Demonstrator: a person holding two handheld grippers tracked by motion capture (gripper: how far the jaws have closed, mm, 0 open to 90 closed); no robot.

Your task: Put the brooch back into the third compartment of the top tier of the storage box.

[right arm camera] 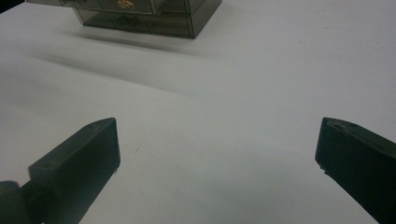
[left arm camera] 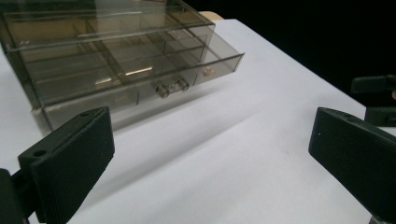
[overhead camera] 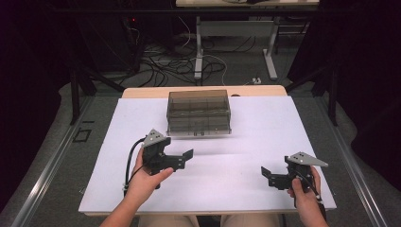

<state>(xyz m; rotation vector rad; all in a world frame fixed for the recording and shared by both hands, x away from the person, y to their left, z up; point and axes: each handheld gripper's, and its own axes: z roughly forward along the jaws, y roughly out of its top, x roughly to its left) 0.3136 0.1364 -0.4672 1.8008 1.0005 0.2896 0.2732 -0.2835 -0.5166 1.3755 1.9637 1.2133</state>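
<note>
Drawer box (overhead camera: 199, 112) sits far centre on table (overhead camera: 246, 156), lower drawer (left arm camera: 140, 93) slightly out. Your left gripper (overhead camera: 182, 158) spread, empty, near box; right gripper (overhead camera: 268, 176) spread, empty, well apart at near right. Risk: grab knob (left arm camera: 170, 87) off-centre and light box slides or drawer jams.

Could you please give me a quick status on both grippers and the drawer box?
Left gripper open, empty, short of the drawer box. Right gripper open, empty, over the white table. Bottom drawer slightly out. Nothing in the way.
</note>
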